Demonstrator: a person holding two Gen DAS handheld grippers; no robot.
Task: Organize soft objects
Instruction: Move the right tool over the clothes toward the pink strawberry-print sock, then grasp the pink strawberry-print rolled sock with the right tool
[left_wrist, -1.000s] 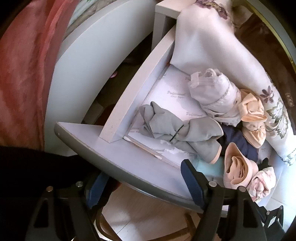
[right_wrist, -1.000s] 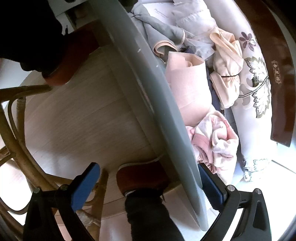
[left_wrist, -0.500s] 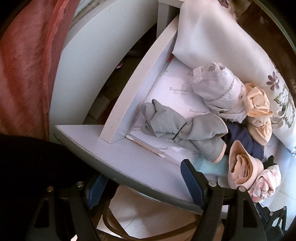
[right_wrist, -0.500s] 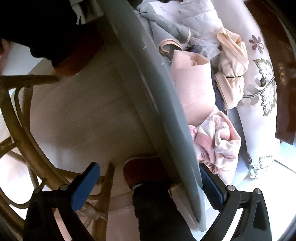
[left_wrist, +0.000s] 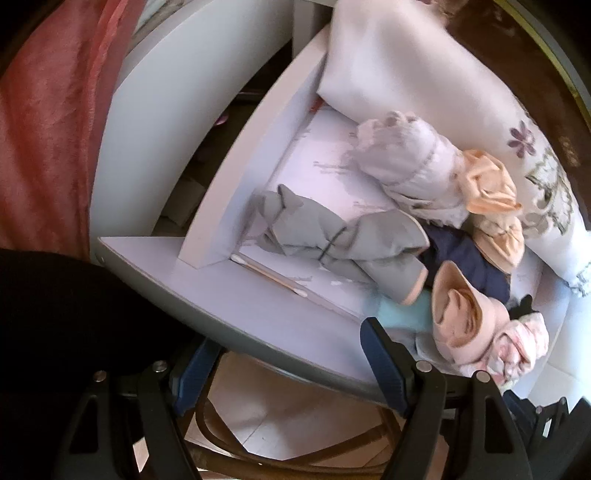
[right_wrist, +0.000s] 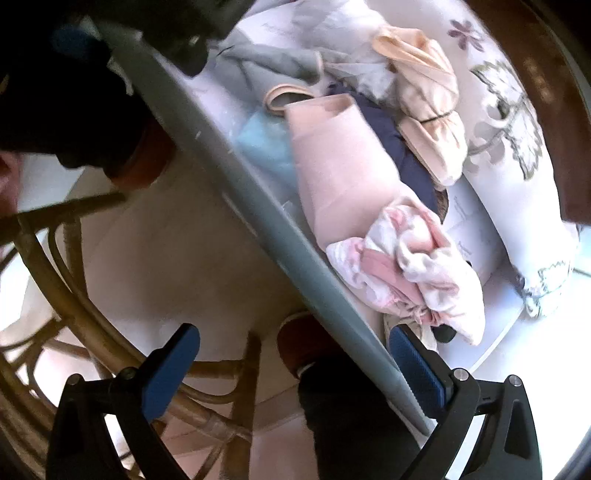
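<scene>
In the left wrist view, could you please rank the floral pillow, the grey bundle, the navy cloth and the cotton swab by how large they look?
1. floral pillow, clearly largest
2. grey bundle
3. navy cloth, though mostly covered, so its true size is unsure
4. cotton swab, smallest

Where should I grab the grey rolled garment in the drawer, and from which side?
Grip the grey roll at its narrow waist, where a dark band cinches it, probably coming straight down from above. The drawer front blocks a low approach, and the fatter cuffed end lies against other rolls.
</scene>
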